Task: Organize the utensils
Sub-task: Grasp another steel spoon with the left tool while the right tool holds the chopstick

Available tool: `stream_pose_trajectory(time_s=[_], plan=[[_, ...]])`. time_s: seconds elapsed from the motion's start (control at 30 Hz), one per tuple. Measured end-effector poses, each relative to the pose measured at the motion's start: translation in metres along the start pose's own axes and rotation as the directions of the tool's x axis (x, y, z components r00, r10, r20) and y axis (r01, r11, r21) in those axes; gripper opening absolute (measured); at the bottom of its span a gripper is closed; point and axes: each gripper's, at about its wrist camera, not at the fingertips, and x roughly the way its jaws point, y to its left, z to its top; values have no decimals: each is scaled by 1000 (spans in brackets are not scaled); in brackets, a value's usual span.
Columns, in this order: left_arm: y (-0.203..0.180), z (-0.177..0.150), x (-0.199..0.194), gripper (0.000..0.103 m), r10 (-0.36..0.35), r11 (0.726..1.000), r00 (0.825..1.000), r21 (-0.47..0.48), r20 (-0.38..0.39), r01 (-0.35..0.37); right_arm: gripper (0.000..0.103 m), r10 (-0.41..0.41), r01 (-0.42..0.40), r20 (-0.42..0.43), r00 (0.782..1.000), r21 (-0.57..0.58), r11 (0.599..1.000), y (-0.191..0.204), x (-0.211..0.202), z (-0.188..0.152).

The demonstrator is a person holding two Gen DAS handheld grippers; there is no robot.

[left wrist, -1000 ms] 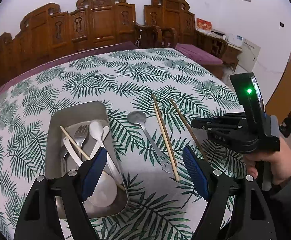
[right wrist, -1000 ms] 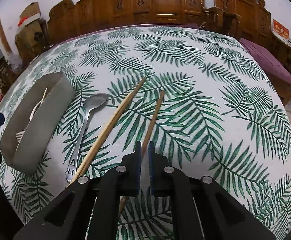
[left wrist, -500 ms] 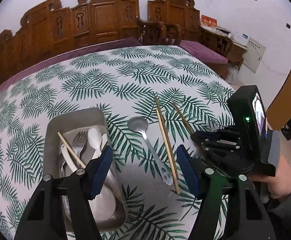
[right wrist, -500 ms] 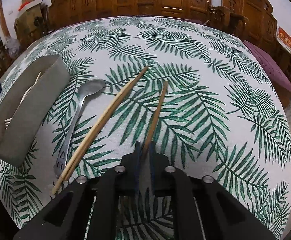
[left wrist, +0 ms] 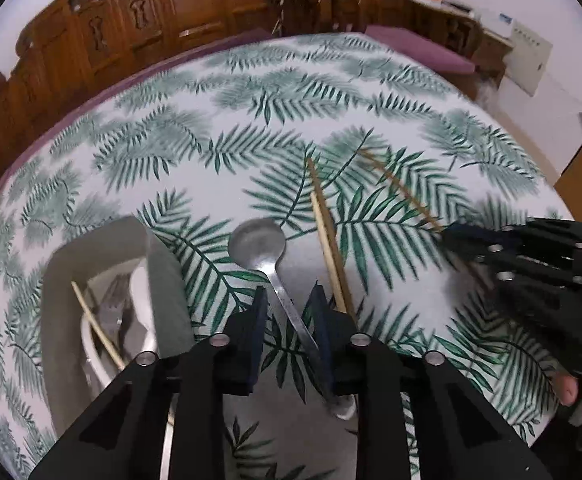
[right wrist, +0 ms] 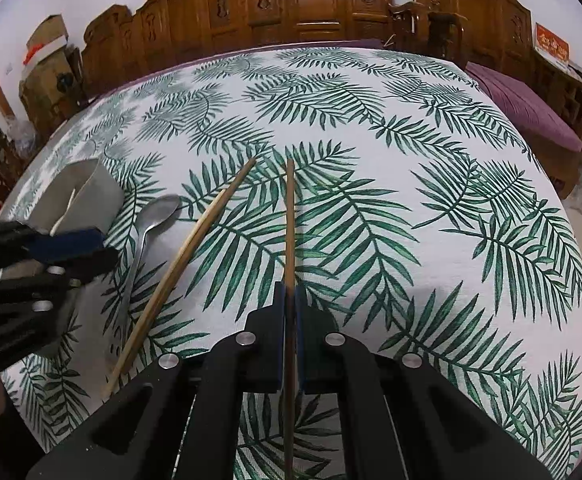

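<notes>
Now left tongs [left wrist: 289,304] closing around spoon [left wrist: 267,252]; right tongs [right wrist: 289,300] clamp chopstick [right wrist: 289,220].

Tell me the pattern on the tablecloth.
Green palm-like leaves on a white tablecloth; clearest in the right wrist view.

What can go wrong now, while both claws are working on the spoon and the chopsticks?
1. The left claw is closing around the thin spoon handle; it may slip out or pivot.
2. That claw sits close to the loose chopstick and may knock it.
3. The right claw pinches the other chopstick near one end, so its long free end may swing.
</notes>
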Motion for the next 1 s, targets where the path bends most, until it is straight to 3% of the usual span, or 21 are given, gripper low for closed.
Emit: stream_pose_trajectory(time_s=[0.2,0.4,0.7,0.83,1.0], plan=[[3,4,24,12,-12,999,998,-41,-66,9,6,30,-30,21,999,13,999,-1,-4,3],[2,2,32,12,8,999,995,-47,-97,-13,6,40,-40,28,999,9,999,2,-6,3],[3,3,34,12,9,998,995,-54,-101,-14,6,47,-47,38,998,-1,999,6,-9,4],[2,2,33,5,27,999,996,-29,-88,-30,6,49,-49,41,998,0,999,5,-9,4],[1,-1,26,5,31,999,998,-11,-61,-32,6,53,-53,45,998,0,999,5,-10,4]])
